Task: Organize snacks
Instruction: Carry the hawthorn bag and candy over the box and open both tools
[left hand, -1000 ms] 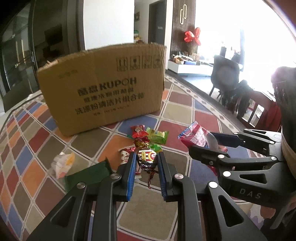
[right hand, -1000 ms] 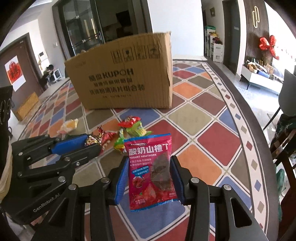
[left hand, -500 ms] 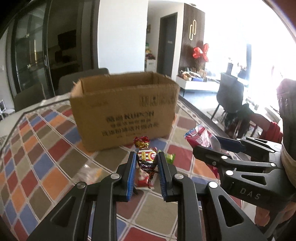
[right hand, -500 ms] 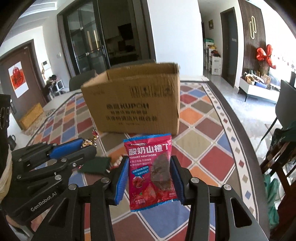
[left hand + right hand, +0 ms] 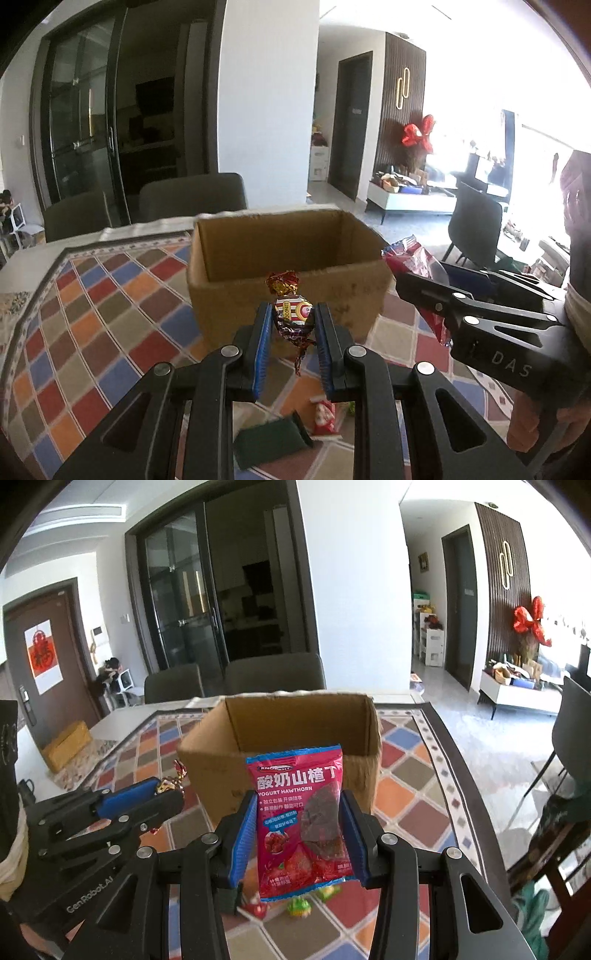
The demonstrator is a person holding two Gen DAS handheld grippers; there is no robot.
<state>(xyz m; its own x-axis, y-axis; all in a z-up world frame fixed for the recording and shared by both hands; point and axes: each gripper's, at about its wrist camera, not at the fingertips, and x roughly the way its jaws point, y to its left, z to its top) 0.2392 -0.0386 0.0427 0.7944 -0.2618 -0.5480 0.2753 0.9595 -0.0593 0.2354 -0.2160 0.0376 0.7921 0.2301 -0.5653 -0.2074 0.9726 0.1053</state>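
My left gripper [image 5: 292, 321] is shut on a striped, foil-twisted coconut candy [image 5: 291, 312], held above the table just short of the open cardboard box [image 5: 288, 243]. My right gripper [image 5: 298, 808] is shut on a pink yogurt hawthorn packet [image 5: 301, 819], upright between the blue pads, in front of the same cardboard box [image 5: 295, 720]. Each gripper shows in the other's view: the right gripper [image 5: 424, 277] at the right with its packet, the left gripper [image 5: 162, 794] at the left with its candy. The box's inside looks bare where I can see it.
A dark green packet [image 5: 271, 441] and a small red-white snack [image 5: 325, 417] lie on the chequered tablecloth [image 5: 92, 314] below my left gripper. Green and red candies [image 5: 299, 908] lie under the right one. Grey chairs [image 5: 273, 675] stand behind the table. A person's hand [image 5: 532, 432] holds the right gripper.
Both grippers rose with their snacks and now look over the box's rim into it. The loose snacks on the cloth dropped to the bottom of both views.
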